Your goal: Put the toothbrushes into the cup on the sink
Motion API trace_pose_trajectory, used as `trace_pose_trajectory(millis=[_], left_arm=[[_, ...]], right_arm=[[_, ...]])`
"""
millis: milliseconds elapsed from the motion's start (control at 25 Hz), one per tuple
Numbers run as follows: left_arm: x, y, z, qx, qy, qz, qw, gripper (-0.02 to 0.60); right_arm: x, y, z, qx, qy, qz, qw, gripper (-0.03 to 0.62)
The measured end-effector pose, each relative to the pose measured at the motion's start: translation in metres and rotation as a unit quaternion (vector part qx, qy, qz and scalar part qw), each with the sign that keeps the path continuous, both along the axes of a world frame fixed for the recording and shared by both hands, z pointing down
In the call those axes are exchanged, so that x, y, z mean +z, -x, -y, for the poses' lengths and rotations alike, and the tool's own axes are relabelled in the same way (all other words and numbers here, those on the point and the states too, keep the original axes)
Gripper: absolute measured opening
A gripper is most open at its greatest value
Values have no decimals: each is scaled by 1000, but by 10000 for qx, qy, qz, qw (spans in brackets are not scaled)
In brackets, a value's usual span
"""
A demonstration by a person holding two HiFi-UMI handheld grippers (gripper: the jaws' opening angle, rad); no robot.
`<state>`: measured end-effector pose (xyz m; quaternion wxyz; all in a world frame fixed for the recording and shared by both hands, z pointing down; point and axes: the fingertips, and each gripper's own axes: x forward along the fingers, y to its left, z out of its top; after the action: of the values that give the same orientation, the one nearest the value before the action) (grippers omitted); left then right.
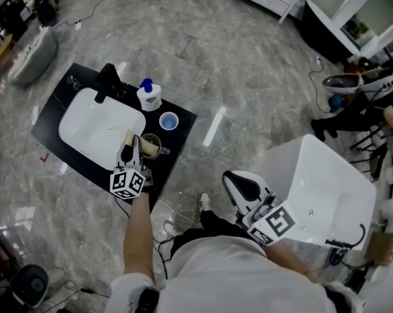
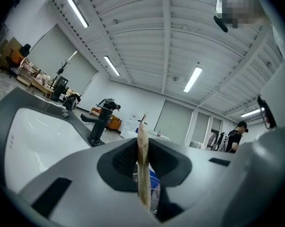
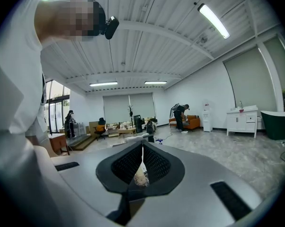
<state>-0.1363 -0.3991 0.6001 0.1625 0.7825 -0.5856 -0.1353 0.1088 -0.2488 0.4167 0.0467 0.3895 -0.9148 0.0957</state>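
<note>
Toothbrush (image 2: 142, 174) between narrow-set fingers of left gripper (image 2: 142, 143), beside glass cup (image 1: 147, 138); right gripper (image 3: 142, 146) fingers together.

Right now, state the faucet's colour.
The faucet is black, clearest in the head view.

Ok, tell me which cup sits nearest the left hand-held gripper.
The clear glass mug, beside the left hand-held gripper; the small blue cup stands farther back, near the white pump bottle.

Black sink counter (image 1: 182, 124) carries faucet (image 1: 107, 82), pump bottle (image 1: 149, 96), blue cup (image 1: 168, 120) and glass mug (image 1: 151, 147).
</note>
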Motion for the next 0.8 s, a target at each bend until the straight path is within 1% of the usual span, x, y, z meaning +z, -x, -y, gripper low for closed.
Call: trace_pose_trajectory(millis=[240,280,360,520,560,720,800], left_arm=[[1,-2,8,141,-112,-527,9985,55],[2,-1,9,159,-103,-561,9982,55],[5,1,12,185,-50,-479,9987,55],[14,5,17,86,216,49,9997,56],[16,5,17,88,272,165,9995,64],[20,-1,17,226,491,565,9969,219],[18,2,16,144,561,683,9960,281]], right_arm=[[4,0,4,-24,66,13,10000,37],[5,1,4,-39,75,17,10000,37],[6,2,4,-67,91,35,9999,37],[6,5,2,-143,87,118,9998,37],[5,7,1,-180,70,143,9997,37],[-1,13,1,-290,2,252,9993,37],[-4,15,0,-313,-14,302,9991,37]])
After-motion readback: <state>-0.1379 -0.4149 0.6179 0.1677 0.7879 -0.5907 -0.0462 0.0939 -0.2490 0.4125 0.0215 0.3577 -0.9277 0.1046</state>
